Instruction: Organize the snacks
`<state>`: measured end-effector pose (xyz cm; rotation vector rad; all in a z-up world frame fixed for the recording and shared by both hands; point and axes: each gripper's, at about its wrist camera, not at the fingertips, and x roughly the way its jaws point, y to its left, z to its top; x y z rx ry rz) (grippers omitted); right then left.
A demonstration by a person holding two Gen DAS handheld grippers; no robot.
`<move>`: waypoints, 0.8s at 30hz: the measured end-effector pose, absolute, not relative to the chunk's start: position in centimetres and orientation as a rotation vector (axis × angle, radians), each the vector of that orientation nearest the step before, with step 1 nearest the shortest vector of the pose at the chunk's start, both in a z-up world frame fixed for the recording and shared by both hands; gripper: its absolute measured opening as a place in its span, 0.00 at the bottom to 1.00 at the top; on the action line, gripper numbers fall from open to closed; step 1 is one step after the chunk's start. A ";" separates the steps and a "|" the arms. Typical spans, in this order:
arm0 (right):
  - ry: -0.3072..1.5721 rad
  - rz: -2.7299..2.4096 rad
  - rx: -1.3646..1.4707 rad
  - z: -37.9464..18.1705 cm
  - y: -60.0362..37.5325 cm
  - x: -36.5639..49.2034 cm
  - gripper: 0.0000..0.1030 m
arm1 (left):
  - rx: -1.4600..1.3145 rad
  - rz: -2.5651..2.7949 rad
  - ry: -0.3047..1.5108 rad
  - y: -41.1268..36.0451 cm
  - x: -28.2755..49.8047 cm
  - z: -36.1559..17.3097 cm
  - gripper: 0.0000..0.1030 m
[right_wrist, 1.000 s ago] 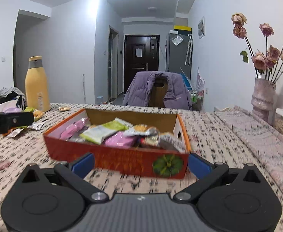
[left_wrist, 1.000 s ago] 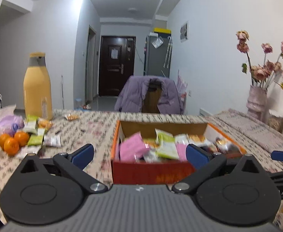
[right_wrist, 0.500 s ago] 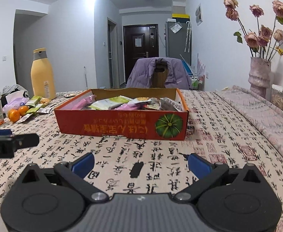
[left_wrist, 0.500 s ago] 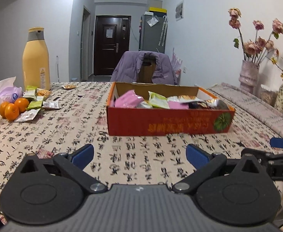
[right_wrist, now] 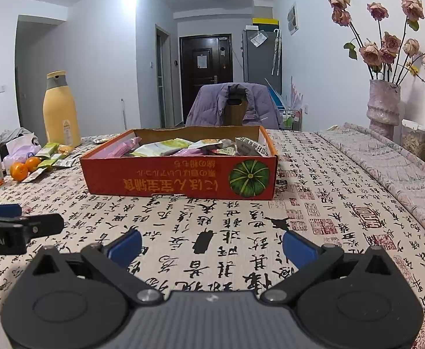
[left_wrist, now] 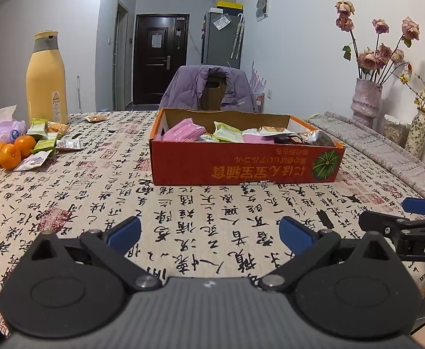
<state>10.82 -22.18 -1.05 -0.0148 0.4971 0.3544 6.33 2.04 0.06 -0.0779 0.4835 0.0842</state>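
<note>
A red cardboard box (left_wrist: pixel 241 165) with a green pumpkin print stands on the table, also in the right wrist view (right_wrist: pixel 180 179). It holds several snack packets: pink (left_wrist: pixel 184 129), green-white (left_wrist: pixel 227 132) and foil ones. More loose packets (left_wrist: pixel 45 142) lie at the far left by the oranges. My left gripper (left_wrist: pixel 209 234) is open and empty, low over the tablecloth in front of the box. My right gripper (right_wrist: pixel 211 244) is open and empty, also in front of the box and to the right of the left one.
A tall yellow bottle (left_wrist: pixel 46 78) stands at the back left, with oranges (left_wrist: pixel 10 152) and a tissue bag (left_wrist: pixel 3 126) beside it. Vases with dried roses (left_wrist: pixel 367 99) stand at the right. A chair with a purple jacket (left_wrist: pixel 209 88) is behind the table.
Both grippers have pulled back from the box toward the table's near edge; the box looks smaller and farther. Both stay open and empty.
</note>
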 end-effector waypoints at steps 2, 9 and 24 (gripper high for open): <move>0.497 0.355 -0.014 -1.1 -22.2 10.8 1.00 | -0.079 0.085 0.485 2.0 6.3 0.0 1.00; 0.498 0.354 -0.014 -1.1 -22.2 10.8 1.00 | -0.078 0.081 0.486 1.9 6.3 -0.2 1.00; 0.499 0.353 -0.018 -1.3 -22.1 10.7 1.00 | -0.083 0.077 0.490 1.9 6.0 -0.4 1.00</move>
